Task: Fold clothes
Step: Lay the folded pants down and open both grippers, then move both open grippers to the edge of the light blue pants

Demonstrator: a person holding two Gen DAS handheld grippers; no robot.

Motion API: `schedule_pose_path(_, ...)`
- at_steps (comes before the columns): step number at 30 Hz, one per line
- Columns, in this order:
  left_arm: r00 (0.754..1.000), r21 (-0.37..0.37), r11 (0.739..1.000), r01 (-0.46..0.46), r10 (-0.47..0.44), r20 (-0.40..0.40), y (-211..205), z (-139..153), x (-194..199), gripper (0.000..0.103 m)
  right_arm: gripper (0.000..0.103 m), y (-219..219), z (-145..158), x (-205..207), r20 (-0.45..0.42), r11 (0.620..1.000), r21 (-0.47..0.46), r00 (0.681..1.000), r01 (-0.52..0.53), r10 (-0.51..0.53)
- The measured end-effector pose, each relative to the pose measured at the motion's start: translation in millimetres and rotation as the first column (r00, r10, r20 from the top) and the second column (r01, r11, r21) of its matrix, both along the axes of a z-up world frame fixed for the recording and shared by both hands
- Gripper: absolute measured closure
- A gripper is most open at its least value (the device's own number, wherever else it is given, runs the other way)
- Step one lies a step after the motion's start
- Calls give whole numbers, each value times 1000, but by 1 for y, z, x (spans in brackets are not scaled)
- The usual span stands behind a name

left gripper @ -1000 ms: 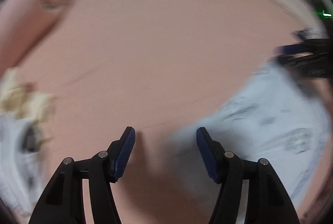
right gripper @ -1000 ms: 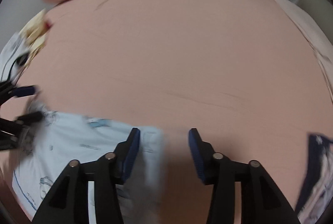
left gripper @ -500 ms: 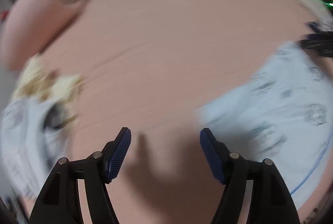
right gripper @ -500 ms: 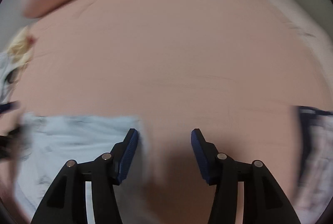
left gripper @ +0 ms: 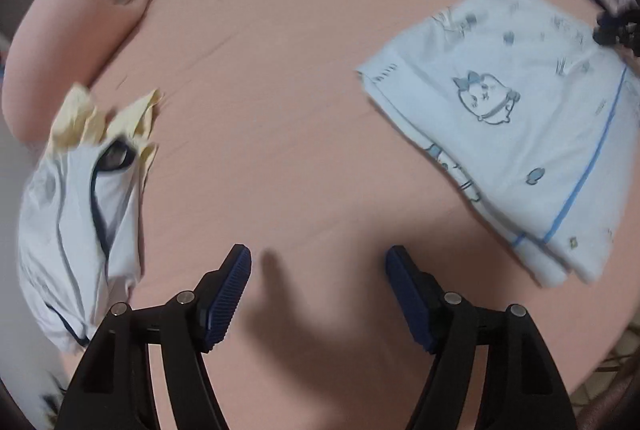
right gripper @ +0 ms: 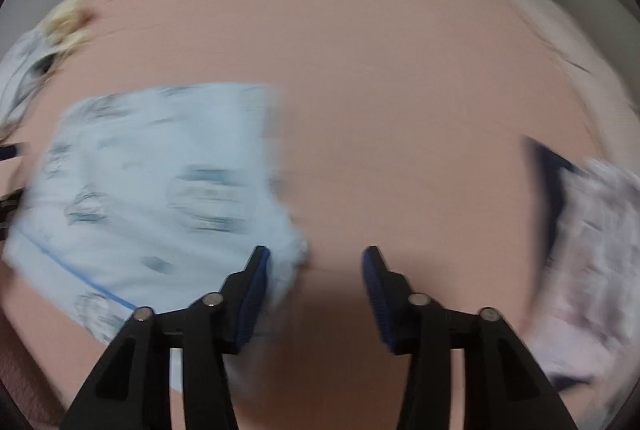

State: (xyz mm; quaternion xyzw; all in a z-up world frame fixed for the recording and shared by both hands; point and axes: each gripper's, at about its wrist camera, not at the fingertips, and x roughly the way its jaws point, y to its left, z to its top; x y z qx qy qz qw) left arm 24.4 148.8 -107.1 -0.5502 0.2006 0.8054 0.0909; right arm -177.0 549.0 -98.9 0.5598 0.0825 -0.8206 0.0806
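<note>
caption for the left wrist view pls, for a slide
Left gripper, jaws opening and empty, above a pink bed sheet between a folded cartoon-print garment and a crumpled white garment.

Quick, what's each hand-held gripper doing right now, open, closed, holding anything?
Left hand-held gripper: opening, nothing between its jaws.
Right hand-held gripper: open, holding nothing.

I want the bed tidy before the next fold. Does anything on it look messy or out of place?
Yes. At the left edge, beside the pillow, a white garment with dark trim lies crumpled with a yellow cloth bunched against it, unfolded. The light blue printed garment lies flat and folded, nothing odd there.
</note>
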Motion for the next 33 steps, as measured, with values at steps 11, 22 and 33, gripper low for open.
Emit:
schedule_pose_path(11, 993, 174, 978, 115, -117, 3, 116, -1, -21, 24, 52, -91, -9, 49, -21, 982, -87, 986, -168, 167)
schedule_pose_path(22, 988, 244, 970, -9, 46, -148, 118, 42, -59, 25, 50, -66, 31, -17, -100, 997, -56, 994, -59, 53)
schedule_pose_path(33, 994, 33, 995, 99, -98, -49, 115, 1, -98, 19, 50, -84, -6, -48, -5, 997, 78, 1000, -10, 10)
